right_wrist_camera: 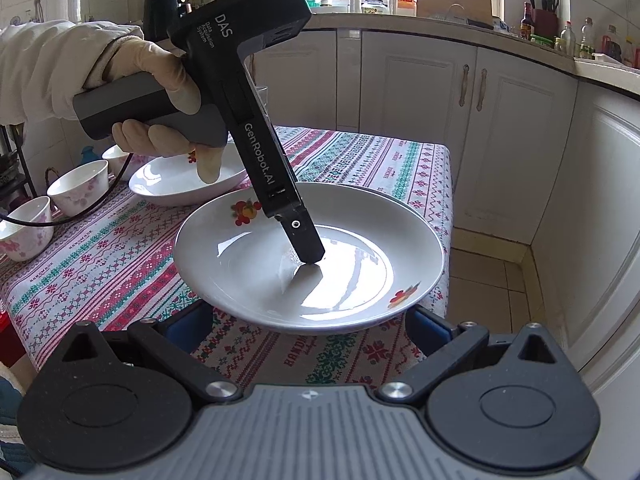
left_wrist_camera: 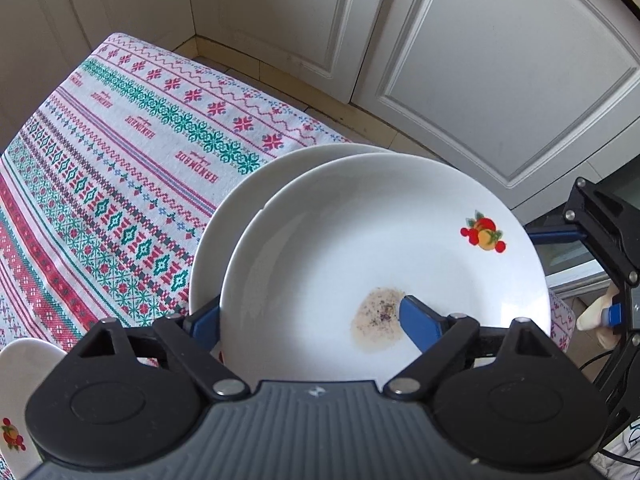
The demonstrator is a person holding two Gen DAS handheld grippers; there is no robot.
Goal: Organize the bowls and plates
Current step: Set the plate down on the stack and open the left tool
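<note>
A white plate with fruit decals (left_wrist_camera: 360,240) lies on top of a second white plate (left_wrist_camera: 228,220) on the patterned tablecloth (left_wrist_camera: 120,160). A brownish stain (left_wrist_camera: 376,320) marks the top plate's floor. My left gripper (left_wrist_camera: 310,320) points steeply down and is open: its right finger (left_wrist_camera: 418,318) is inside the plate beside the stain, and its left finger (left_wrist_camera: 206,320) is outside the rim. In the right wrist view that finger's tip (right_wrist_camera: 310,254) touches the plate (right_wrist_camera: 360,240). My right gripper (right_wrist_camera: 308,326) is open, with its fingers spread below the plate's near rim.
Farther back on the table stand another decorated plate (right_wrist_camera: 168,188) and three small flowered bowls (right_wrist_camera: 80,186). A gloved hand (right_wrist_camera: 160,80) holds the left gripper and a black cable trails from it. White cabinets (right_wrist_camera: 420,100) ring the table, whose edge (right_wrist_camera: 450,200) drops to the tiled floor.
</note>
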